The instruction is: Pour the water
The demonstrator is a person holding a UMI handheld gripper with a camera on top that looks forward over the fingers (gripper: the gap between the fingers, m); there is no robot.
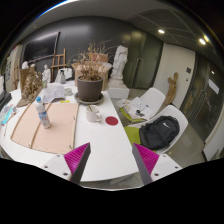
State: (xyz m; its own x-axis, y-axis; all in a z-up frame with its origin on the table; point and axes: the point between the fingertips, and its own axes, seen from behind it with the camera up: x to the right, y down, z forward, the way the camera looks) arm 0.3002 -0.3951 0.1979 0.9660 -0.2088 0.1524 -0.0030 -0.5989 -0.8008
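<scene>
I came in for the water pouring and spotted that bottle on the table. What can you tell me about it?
The bottle is small, clear and plastic-looking, with a blue label band round its middle and a cap on top. It stands upright on a tan mat on the white table, left of the potted plant and a white cup. Nothing grips it: the gripper is open, well short of it. Whether it holds water cannot be told.
</scene>
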